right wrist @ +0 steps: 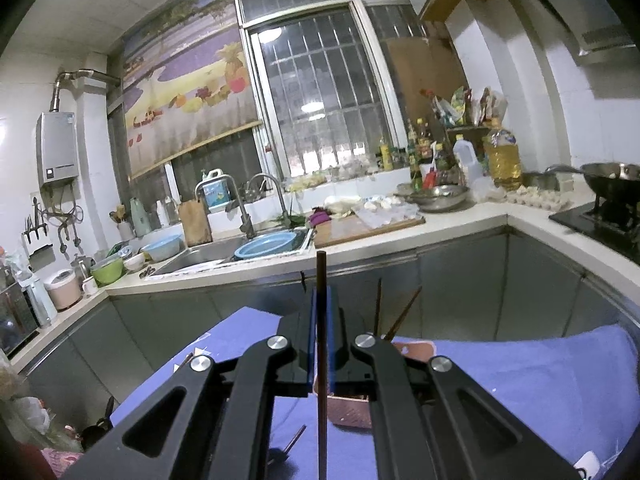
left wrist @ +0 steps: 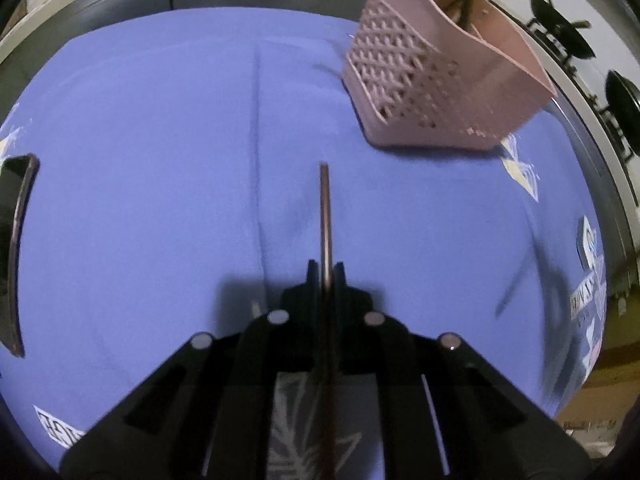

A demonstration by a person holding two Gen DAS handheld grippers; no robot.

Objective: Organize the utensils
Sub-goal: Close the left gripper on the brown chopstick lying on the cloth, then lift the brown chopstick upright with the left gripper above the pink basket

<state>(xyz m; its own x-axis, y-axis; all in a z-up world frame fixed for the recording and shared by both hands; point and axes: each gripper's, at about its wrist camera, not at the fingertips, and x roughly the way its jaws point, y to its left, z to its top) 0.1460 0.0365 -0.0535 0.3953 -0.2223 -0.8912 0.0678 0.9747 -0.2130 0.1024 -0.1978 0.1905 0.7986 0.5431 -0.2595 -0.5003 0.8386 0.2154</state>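
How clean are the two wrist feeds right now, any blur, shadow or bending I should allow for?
Left wrist view: the pink basket and the cloth's right edge are motion-smeared; the left gripper casts a dark shadow on the blue cloth; the held chopstick stays sharp. Right wrist view: sharper, ceiling light reflects in the window, and fisheye bends the counter edge.

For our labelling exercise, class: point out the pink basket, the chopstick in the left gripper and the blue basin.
pink basket point(left wrist: 404, 76), left wrist view, on its perforated wall.
chopstick point(left wrist: 325, 216), left wrist view, mid-shaft.
blue basin point(right wrist: 266, 245), right wrist view, on its rim.
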